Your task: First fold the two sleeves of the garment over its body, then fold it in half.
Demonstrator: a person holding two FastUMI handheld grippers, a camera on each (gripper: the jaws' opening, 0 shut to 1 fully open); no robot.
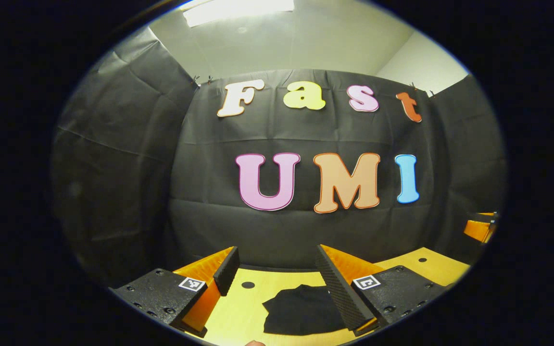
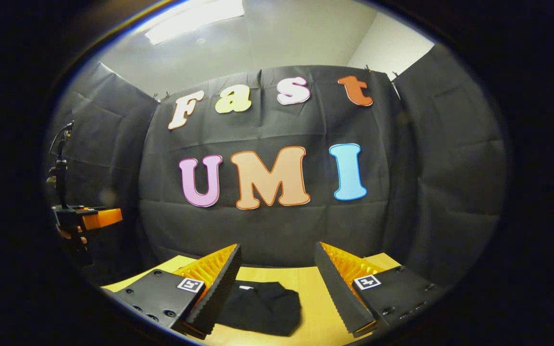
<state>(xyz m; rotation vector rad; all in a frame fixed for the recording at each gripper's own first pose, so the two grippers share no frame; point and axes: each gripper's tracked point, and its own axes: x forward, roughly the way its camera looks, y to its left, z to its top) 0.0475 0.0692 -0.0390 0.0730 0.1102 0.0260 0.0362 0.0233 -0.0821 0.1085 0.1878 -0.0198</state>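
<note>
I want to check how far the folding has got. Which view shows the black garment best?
The right gripper view: the garment lies as a compact dark bundle on the table, mostly unobstructed between the open right gripper. In the left gripper view, the left gripper partly covers the garment.

Matt dark cloth garment (image 2: 262, 307); smooth pale wooden table (image 2: 315, 293); ribbed pads (image 2: 337, 288)

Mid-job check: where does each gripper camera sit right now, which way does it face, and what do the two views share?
Left gripper view: rides the left gripper, facing the booth's back wall over the table; own fingers open; right gripper at far right.
Right gripper view: rides the right gripper, same heading; own fingers open; left gripper and a hand at far left.
Shared: the dark garment lying compact on the table.
</note>
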